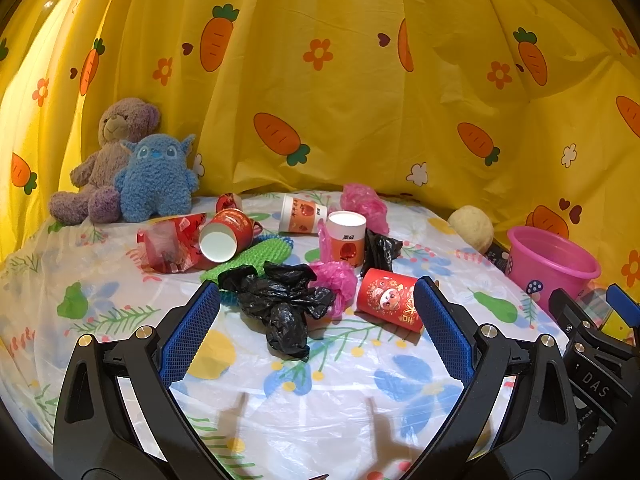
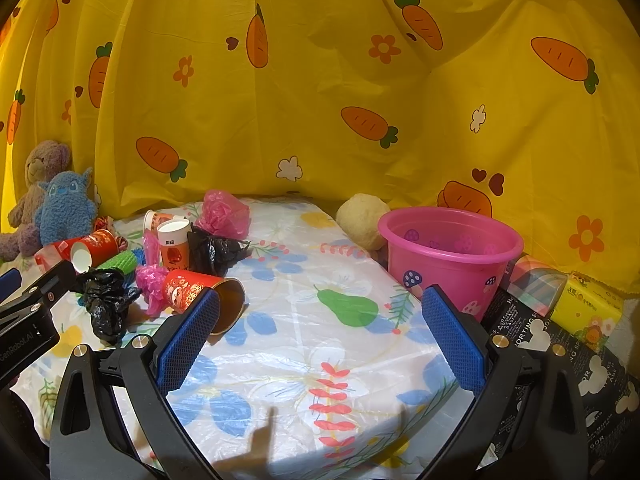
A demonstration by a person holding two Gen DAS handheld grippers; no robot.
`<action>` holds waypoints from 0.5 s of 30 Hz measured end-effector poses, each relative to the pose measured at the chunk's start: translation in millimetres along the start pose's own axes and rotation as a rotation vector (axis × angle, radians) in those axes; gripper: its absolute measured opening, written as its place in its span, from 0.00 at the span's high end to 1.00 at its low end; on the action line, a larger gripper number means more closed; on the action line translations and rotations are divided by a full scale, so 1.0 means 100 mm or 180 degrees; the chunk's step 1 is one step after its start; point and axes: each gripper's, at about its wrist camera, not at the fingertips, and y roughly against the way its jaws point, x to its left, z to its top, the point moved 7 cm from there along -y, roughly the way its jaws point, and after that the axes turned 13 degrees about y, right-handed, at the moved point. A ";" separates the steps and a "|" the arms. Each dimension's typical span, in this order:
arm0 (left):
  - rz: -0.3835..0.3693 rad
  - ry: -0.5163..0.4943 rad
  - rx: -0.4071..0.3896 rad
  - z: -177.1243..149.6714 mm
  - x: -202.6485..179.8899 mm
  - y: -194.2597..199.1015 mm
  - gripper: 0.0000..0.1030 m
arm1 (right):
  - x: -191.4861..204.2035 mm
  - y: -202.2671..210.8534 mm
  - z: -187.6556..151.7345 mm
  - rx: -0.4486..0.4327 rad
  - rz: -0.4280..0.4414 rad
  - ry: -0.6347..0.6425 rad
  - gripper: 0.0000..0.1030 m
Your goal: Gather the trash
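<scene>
Trash lies in a heap on the flowered table cover (image 1: 320, 408). A crumpled black bag (image 1: 286, 304) sits nearest, between the tips of my left gripper (image 1: 316, 320), which is open and empty above the table. A red paper cup (image 1: 390, 300) lies on its side to the right of that bag. Behind stand a white-and-orange cup (image 1: 347, 238), another red cup (image 1: 226, 234), pink bags (image 1: 364, 204) and a red wrapper (image 1: 172, 242). My right gripper (image 2: 320, 326) is open and empty over bare cover, with the red cup (image 2: 204, 296) at its left finger. The pink bucket (image 2: 450, 254) stands to the right.
Two plush toys (image 1: 132, 172) sit at the back left against a yellow carrot-print curtain (image 1: 360, 100). A cream ball (image 2: 362, 220) rests behind the bucket. Boxes and a yellow tissue pack (image 2: 588, 306) lie off the table's right edge. A green mesh sleeve (image 1: 256, 256) lies among the trash.
</scene>
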 end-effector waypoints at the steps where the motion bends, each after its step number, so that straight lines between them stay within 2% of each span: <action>1: -0.0006 -0.0001 0.0002 0.00 0.00 0.00 0.07 | -0.01 0.00 0.00 -0.0001 -0.0002 0.0000 0.05; 15: -0.0026 0.0011 0.0020 -0.03 0.01 -0.03 0.07 | 0.01 -0.01 0.00 0.0022 -0.0046 -0.0003 0.05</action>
